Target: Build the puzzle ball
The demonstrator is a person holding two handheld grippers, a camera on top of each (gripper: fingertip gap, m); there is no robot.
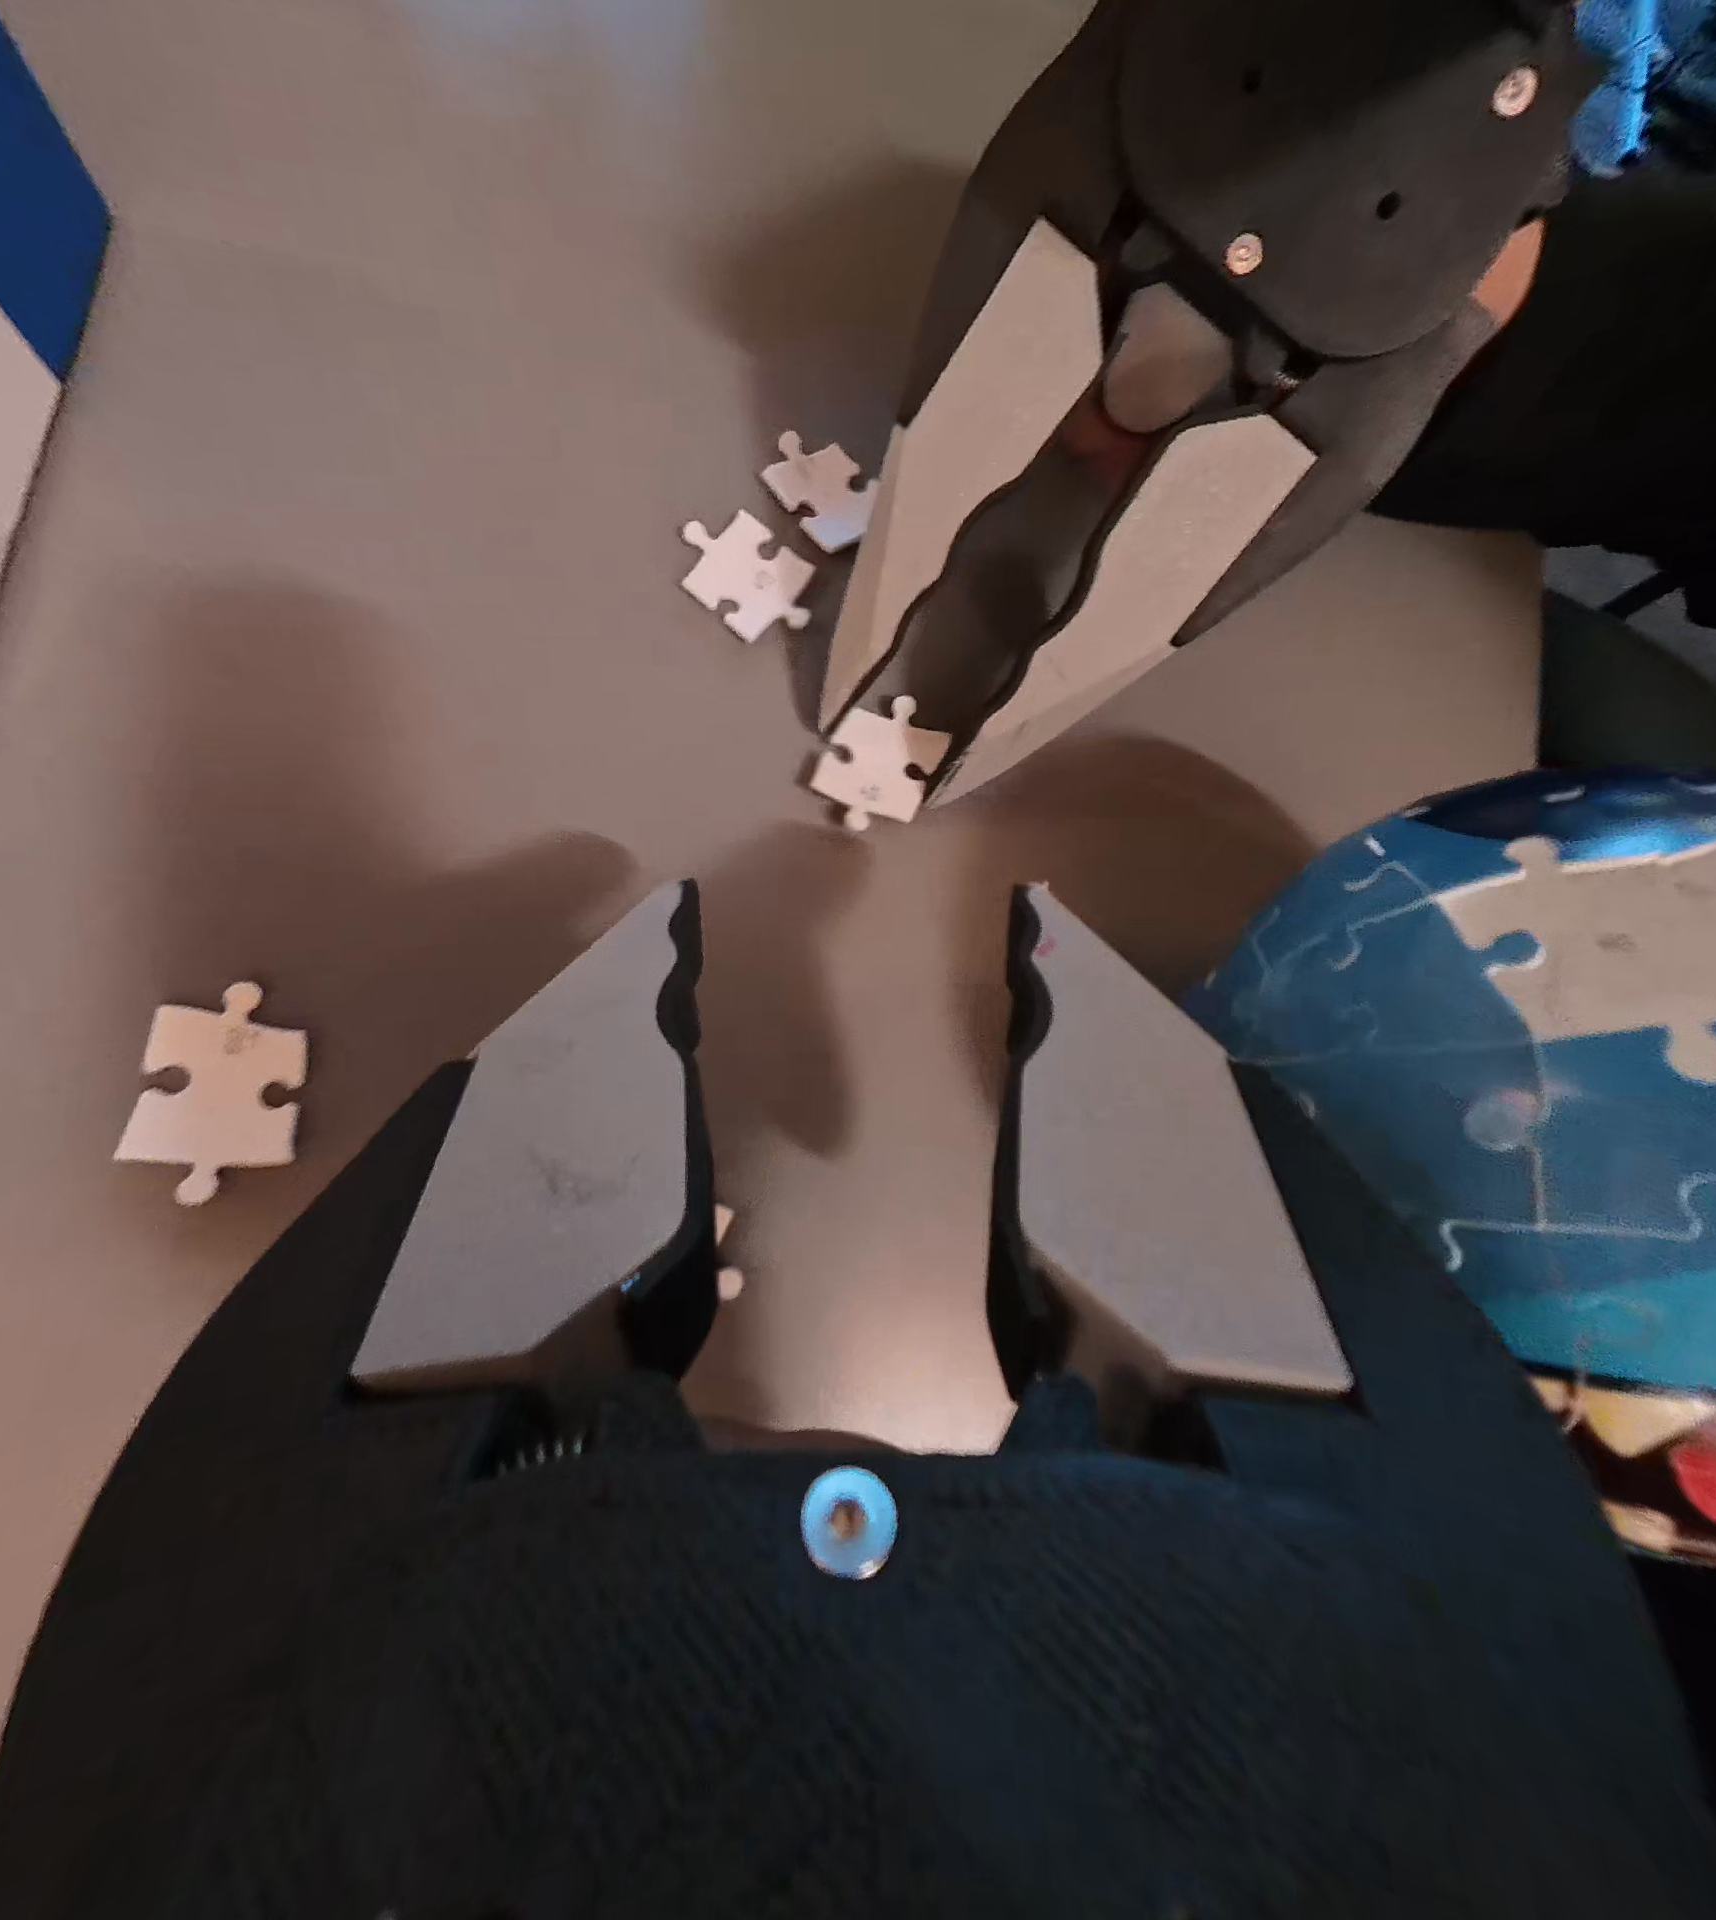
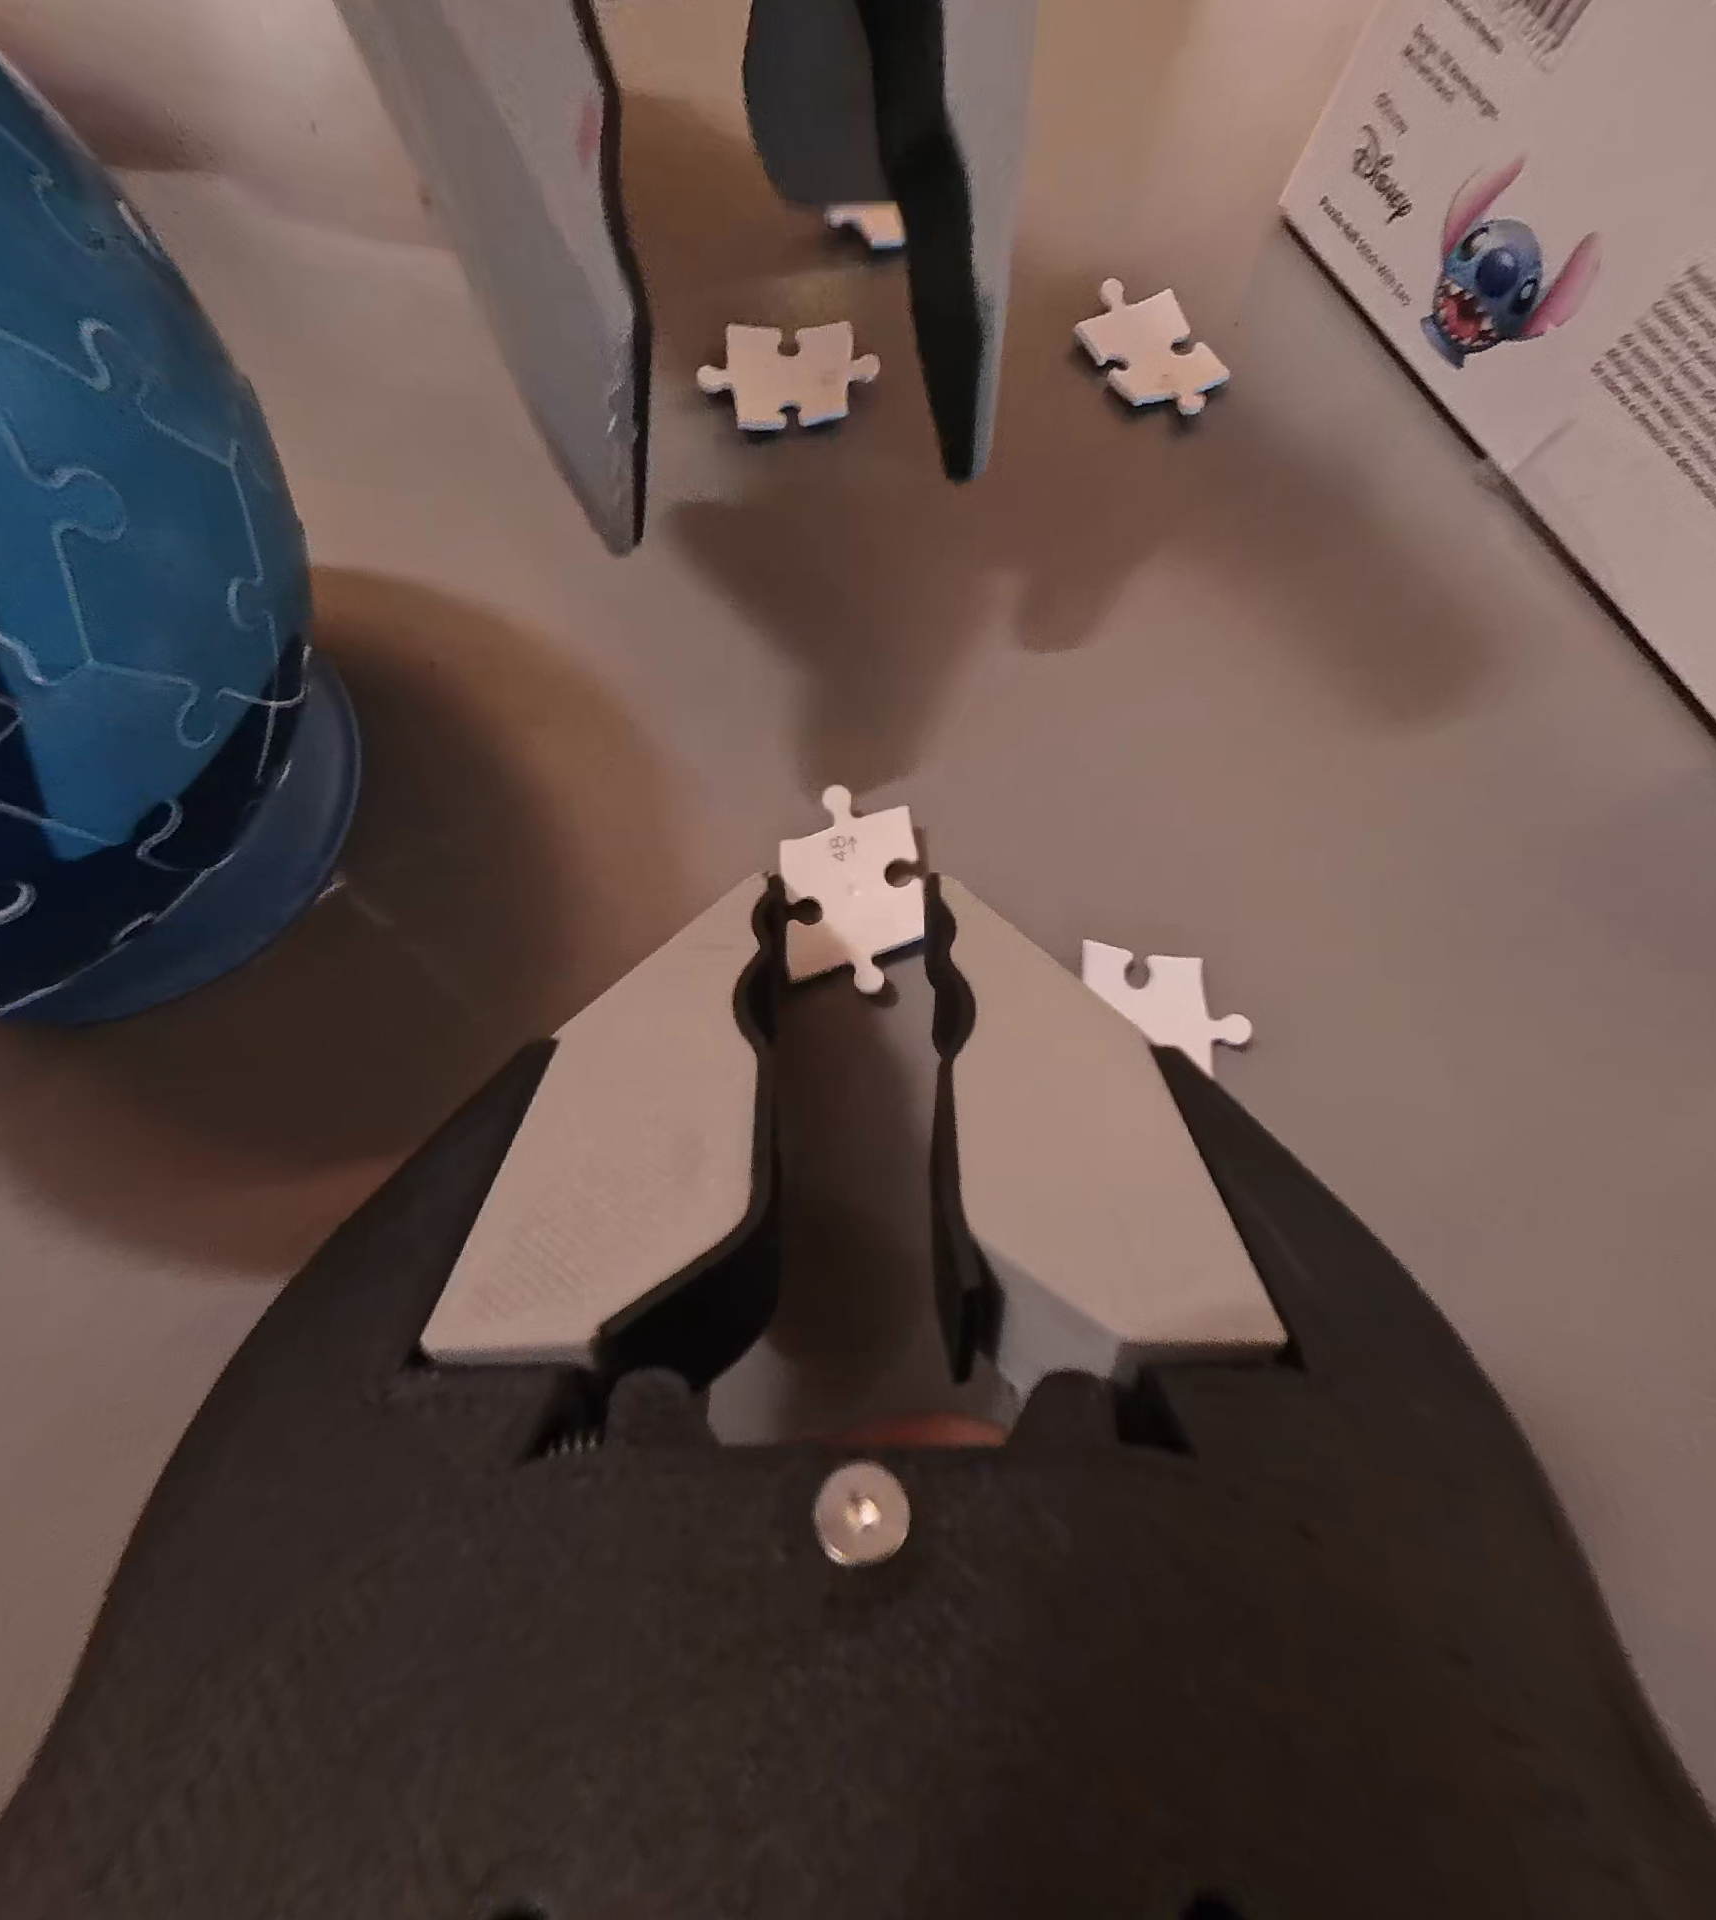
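Note:
The blue puzzle ball (image 1: pixel 1581 1122) stands at the right, part built, with a gap showing white piece backs; in the right wrist view the ball (image 2: pixel 95 582) sits on a blue stand at the left. My right gripper (image 2: pixel 854 902) is shut on a white puzzle piece (image 2: pixel 849 868), held by its side edges at the fingertips just above the table. That gripper (image 1: pixel 885 774) and its piece (image 1: pixel 880 764) also show in the left wrist view. My left gripper (image 1: pixel 856 899) is open and empty, facing the right one a short way off; it also shows in the right wrist view (image 2: pixel 792 509).
Loose white pieces lie face down on the grey table: two (image 1: pixel 818 488) (image 1: pixel 750 577) beside the right gripper, one (image 1: pixel 215 1091) at the left, one (image 2: pixel 1160 997) by the right finger. A white and blue puzzle box (image 2: pixel 1612 364) lies at the table's side. One gripper's finger ends stand about 6 centimeters off the other's.

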